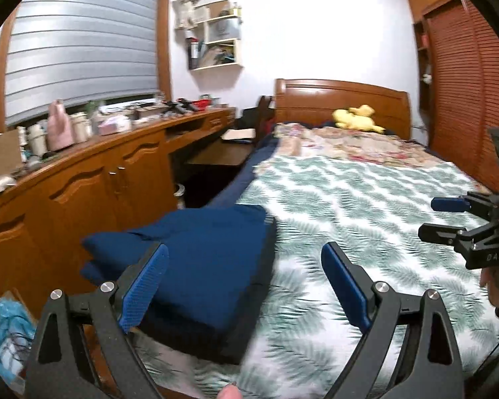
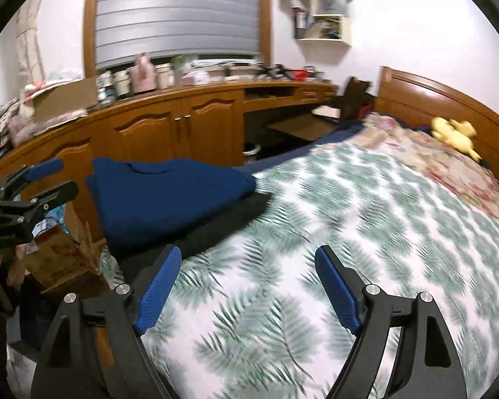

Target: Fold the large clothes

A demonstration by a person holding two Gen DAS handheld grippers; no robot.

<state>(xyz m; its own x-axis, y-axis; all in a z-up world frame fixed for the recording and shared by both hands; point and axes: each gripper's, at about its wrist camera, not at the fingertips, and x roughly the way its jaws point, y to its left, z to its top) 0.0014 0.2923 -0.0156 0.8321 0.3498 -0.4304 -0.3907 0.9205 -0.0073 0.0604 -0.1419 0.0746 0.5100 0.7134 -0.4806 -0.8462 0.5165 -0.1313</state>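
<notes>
Lying folded at the bed's corner, the blue garment [image 1: 203, 266] sat on a darker folded piece [image 2: 216, 229], both on the fern-print bedspread [image 1: 366, 199]. The left claw [image 1: 244, 286] stood spread wide with nothing between its blue pads [image 1: 144, 291]; the garment lay just ahead of it and toward its left finger, which overlapped the cloth in the left wrist view without visibly pressing on it. Bare bedspread filled the gap between its fingers and stretched ahead to its right.

The right claw [image 2: 248, 287] was likewise spread, holding nothing, over open bedspread. From it, the garment [image 2: 169, 196] lay ahead and to the left, apart from its fingers; the dark piece beneath reached close to its left pad [image 2: 158, 291]. The left claw [image 2: 48, 179] showed far to its left, beyond the bed's edge, above a cardboard box [image 2: 66, 252] on the floor. In the left wrist view the right claw [image 1: 449, 219] appeared off to the right, over the bedspread, fingers parted.

Far ahead of both claws a yellow plush [image 1: 357, 118] rested by the wooden headboard [image 1: 342, 99]. A wooden cabinet [image 1: 93, 179] ran along the left side, its top crowded with bottles and clutter, under a window blind [image 1: 83, 40].
</notes>
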